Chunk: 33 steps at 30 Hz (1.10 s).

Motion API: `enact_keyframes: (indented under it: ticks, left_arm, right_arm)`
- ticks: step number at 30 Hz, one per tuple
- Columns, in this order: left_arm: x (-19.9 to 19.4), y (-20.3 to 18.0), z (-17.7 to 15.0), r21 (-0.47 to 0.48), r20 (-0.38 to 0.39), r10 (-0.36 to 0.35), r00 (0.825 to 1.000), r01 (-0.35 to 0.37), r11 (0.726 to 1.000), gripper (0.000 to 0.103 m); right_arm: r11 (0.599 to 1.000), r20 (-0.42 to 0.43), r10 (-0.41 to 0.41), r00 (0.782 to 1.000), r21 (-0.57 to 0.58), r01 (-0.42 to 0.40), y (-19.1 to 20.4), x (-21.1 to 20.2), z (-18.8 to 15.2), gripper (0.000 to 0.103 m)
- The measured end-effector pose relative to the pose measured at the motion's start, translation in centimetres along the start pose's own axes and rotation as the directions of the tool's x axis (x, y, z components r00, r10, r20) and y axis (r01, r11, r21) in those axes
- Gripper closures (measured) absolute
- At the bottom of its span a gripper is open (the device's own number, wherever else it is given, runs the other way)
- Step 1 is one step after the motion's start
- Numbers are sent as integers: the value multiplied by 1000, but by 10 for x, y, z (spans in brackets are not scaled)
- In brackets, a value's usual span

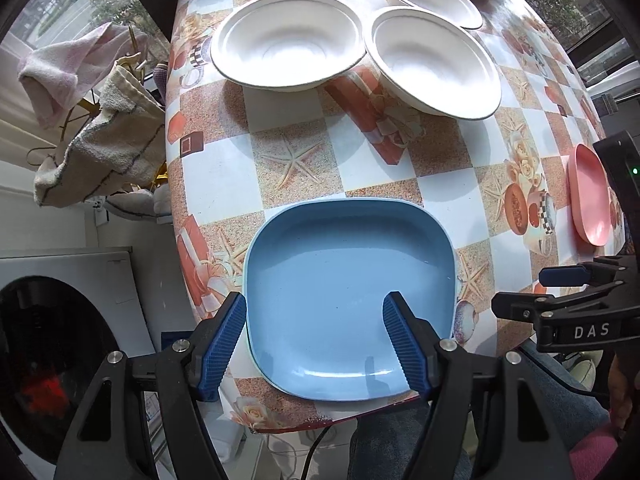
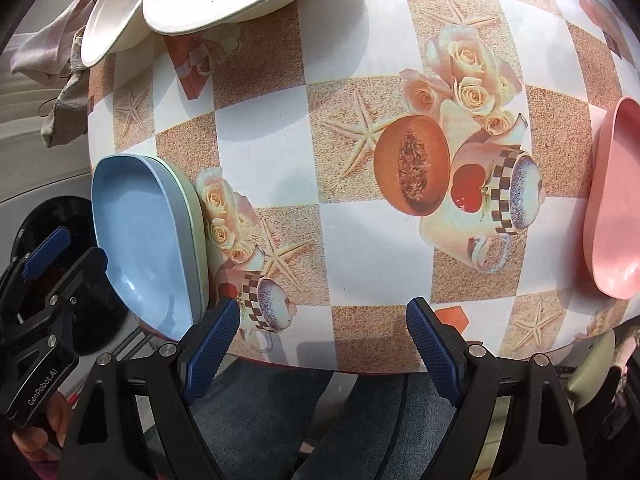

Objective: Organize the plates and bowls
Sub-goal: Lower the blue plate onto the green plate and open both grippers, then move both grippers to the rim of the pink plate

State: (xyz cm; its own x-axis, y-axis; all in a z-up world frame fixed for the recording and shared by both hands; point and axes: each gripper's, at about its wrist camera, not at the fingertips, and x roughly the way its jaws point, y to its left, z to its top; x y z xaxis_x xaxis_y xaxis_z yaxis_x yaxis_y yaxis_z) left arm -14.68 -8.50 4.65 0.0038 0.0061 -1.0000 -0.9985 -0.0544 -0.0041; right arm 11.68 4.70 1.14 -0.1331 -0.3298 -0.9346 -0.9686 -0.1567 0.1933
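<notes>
With your left gripper [image 1: 314, 336] wide open and empty over the blue plate [image 1: 344, 292] at the table's [image 1: 320, 160] near edge, lower one finger under the rim before closing.

Open table in the middle, dishes round the edges

Bare table [image 2: 360, 264] lies between the blue plate [image 1: 348, 300] and pink plate [image 2: 616, 208]; three white bowls [image 1: 288, 40] crowd the far side, two nearly touching rim to rim.
</notes>
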Motion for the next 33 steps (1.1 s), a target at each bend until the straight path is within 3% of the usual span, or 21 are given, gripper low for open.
enact_keyframes:
  ticks: [18,30,33]
  left_arm:
    - [-1,-64,17,152,-17,-47,999,49,987,28]
    - [8,-145,32,282,-69,-37,997,55,958,28]
    - [11,-167,37,310,-83,-33,996,57,949,28]
  right_arm:
    - [994,10,-30,1000,110,28,-92,-7,-34,17]
    - [954,95,-28,995,301,-2,-229,-36,-60,17]
    - [932,136,-36,990,362,-16,-242,-28,-62,17]
